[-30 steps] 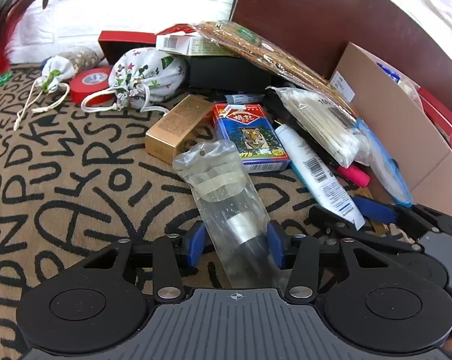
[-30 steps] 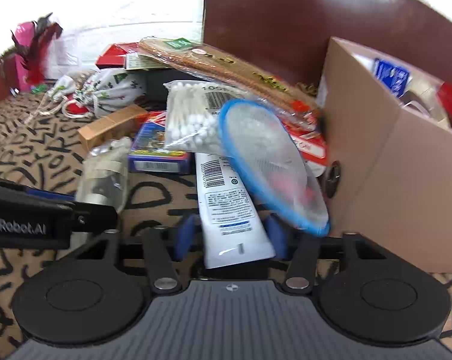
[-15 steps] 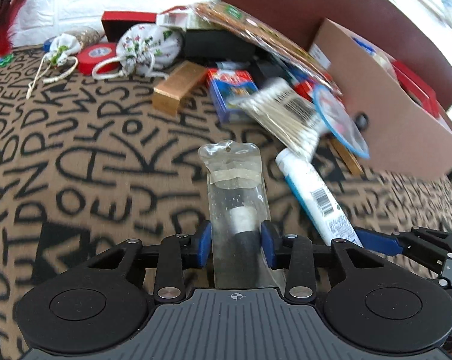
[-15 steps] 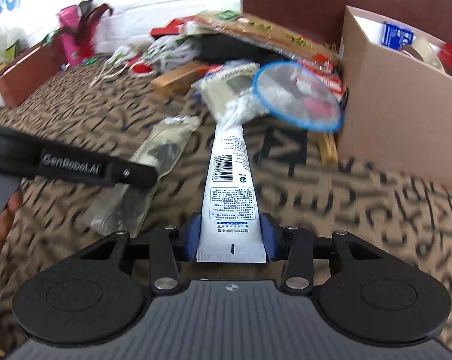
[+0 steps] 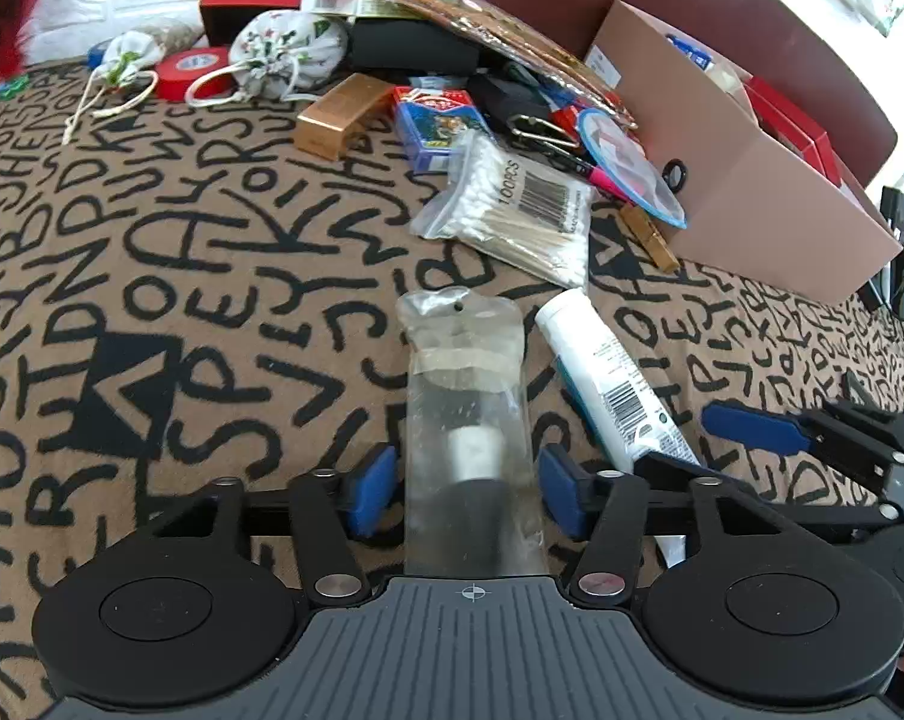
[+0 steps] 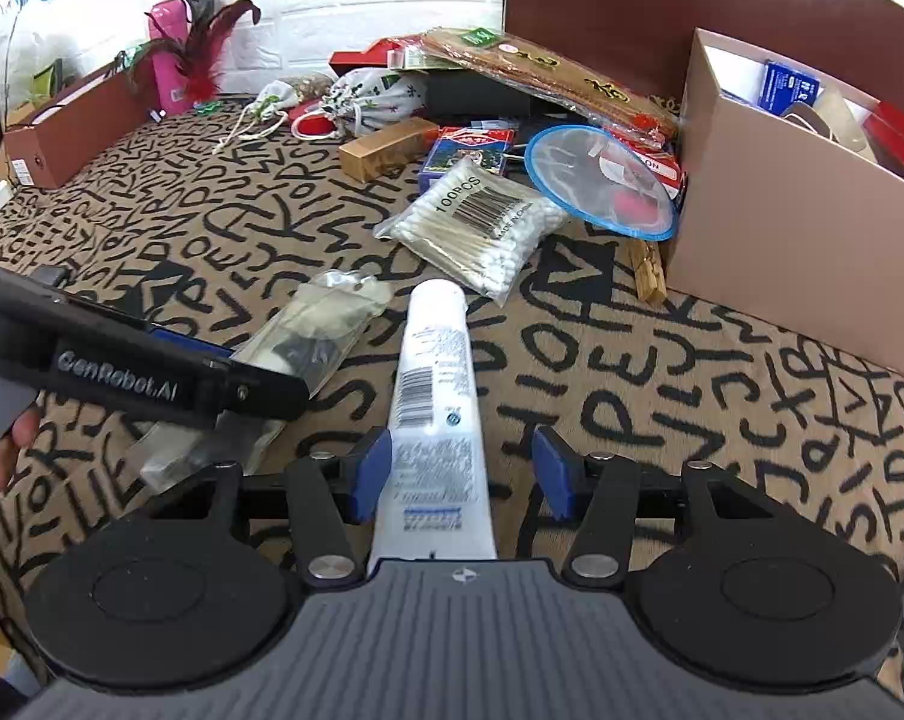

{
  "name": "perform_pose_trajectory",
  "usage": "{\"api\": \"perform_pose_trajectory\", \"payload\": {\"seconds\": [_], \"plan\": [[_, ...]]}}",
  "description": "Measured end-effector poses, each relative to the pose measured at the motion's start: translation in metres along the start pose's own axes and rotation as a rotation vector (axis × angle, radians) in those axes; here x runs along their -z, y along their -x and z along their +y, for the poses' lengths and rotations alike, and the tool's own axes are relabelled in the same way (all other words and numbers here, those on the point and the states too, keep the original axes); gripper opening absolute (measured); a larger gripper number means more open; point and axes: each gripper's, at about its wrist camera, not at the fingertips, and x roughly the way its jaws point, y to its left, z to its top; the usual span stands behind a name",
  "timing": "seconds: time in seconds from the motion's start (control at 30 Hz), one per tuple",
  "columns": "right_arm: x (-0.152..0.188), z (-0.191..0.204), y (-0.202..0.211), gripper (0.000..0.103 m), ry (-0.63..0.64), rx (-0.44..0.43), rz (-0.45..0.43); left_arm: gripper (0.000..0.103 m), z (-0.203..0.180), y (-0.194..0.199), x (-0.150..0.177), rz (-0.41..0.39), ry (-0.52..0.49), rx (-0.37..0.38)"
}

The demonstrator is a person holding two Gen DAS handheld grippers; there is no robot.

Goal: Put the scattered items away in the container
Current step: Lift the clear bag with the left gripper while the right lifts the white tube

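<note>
Ahead and to the right of both tools stands the cardboard box (image 6: 799,228), open-topped and already holding a few items; it is well apart from either tool. Nearer, short of the box, a bag of cotton swabs (image 6: 475,222) and a blue-rimmed mesh disc (image 6: 601,186) lie in the likely path.

Left gripper (image 5: 466,495): jaws spread wide, a clear plastic packet (image 5: 466,402) lying between the pads, apparently untouched by either. Right gripper (image 6: 460,474): jaws likewise wide, straddling the crimped end of a white tube (image 6: 431,384), with a gap at the right pad.

Risks, as judged: neither item is clamped, so lifting now would leave both on the patterned cloth (image 6: 212,228). The slack packet may fold or slip when squeezed. The tube, gripped at its tail, may droop and strike the box wall. The tools sit close together and could collide.
</note>
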Motion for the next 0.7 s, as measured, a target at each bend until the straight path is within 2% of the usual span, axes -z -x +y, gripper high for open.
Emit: {"api": "perform_pose_trajectory", "payload": {"seconds": [0.07, 0.1, 0.13, 0.17, 0.27, 0.3, 0.33, 0.37, 0.43, 0.47, 0.5, 0.53, 0.6, 0.63, 0.67, 0.7], "plan": [[-0.002, -0.004, -0.007, 0.057, -0.023, -0.032, 0.009, 0.066, -0.004, -0.003, -0.001, -0.002, -0.027, -0.016], [-0.003, -0.004, -0.009, 0.057, -0.029, -0.043, 0.017, 0.054, -0.006, -0.004, -0.002, 0.0, -0.041, -0.026], [-0.003, -0.004, -0.011, 0.054, -0.031, -0.049, 0.02, 0.046, -0.007, -0.004, -0.003, 0.004, -0.052, -0.029], [-0.003, -0.004, -0.012, 0.054, -0.032, -0.054, 0.026, 0.045, -0.006, -0.004, -0.003, 0.01, -0.06, -0.024], [-0.003, -0.003, -0.014, 0.054, -0.025, -0.06, 0.031, 0.046, -0.006, -0.002, -0.003, 0.019, -0.072, -0.019], [-0.003, -0.004, -0.015, 0.054, -0.024, -0.062, 0.032, 0.051, -0.006, -0.003, -0.002, 0.018, -0.079, -0.021], [-0.004, -0.004, -0.016, 0.054, -0.021, -0.063, 0.034, 0.061, -0.007, -0.004, -0.002, 0.017, -0.086, -0.02], [-0.004, -0.003, -0.017, 0.054, -0.013, -0.06, 0.035, 0.062, -0.008, -0.005, -0.001, 0.014, -0.094, -0.021], [-0.005, -0.002, -0.019, 0.051, 0.003, -0.054, 0.032, 0.06, -0.01, -0.006, -0.002, 0.011, -0.101, -0.031], [-0.005, -0.002, -0.02, 0.05, 0.006, -0.052, 0.032, 0.045, -0.01, -0.006, -0.002, 0.01, -0.105, -0.037], [-0.006, -0.001, -0.019, 0.044, 0.006, -0.048, 0.031, 0.045, -0.012, -0.006, -0.002, 0.01, -0.115, -0.046], [-0.005, 0.0, -0.017, 0.044, 0.007, -0.045, 0.029, 0.043, -0.012, -0.005, -0.001, 0.013, -0.125, -0.046], [-0.002, 0.002, -0.015, 0.044, 0.015, -0.053, 0.032, 0.043, -0.012, -0.003, 0.0, 0.018, -0.13, -0.041], [-0.001, 0.003, -0.015, 0.044, 0.018, -0.052, 0.03, 0.046, -0.013, -0.003, 0.002, 0.016, -0.135, -0.043], [0.0, 0.003, -0.015, 0.045, 0.017, -0.05, 0.027, 0.057, -0.013, -0.003, 0.003, 0.013, -0.137, -0.045], [-0.001, 0.003, -0.015, 0.045, 0.012, -0.049, 0.028, 0.057, -0.013, -0.004, 0.003, 0.008, -0.135, -0.044]]}}
